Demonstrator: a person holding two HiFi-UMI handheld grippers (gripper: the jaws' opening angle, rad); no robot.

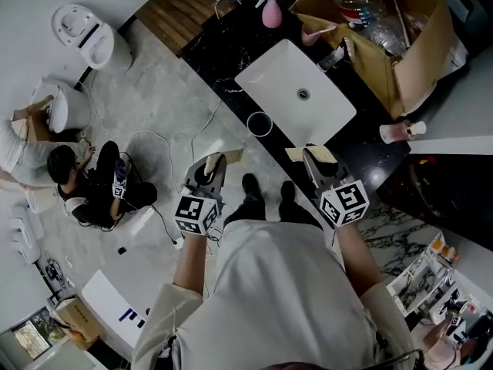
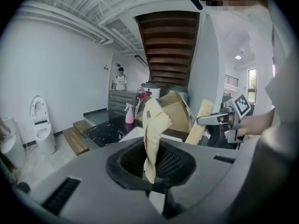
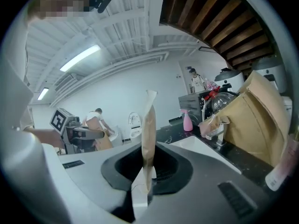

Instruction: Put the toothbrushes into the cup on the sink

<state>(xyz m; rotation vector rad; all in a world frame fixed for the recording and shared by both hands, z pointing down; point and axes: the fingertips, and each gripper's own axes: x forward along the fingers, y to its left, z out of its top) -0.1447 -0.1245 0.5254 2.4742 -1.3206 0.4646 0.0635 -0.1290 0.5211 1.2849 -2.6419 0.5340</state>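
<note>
Toothbrush packet (left) (image 2: 154, 129): tan paper, clamped upright between the closed jaws of the left gripper (image 1: 218, 163), held just off the front edge of the counter (image 1: 223, 52).
Cup (image 1: 259, 124): stood on the black counter, at the front-left corner of the white sink (image 1: 269, 72), apart from both packets.
Toothbrush packet (right) (image 3: 148, 134): tan paper, pinched between the shut jaws of the right gripper (image 1: 314, 156), at the counter's front edge.

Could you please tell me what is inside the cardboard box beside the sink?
Clear plastic bottles lie at the top of the cardboard box. Whatever sits beneath them cannot be seen, as the bottles and the box's walls cover it.
</note>
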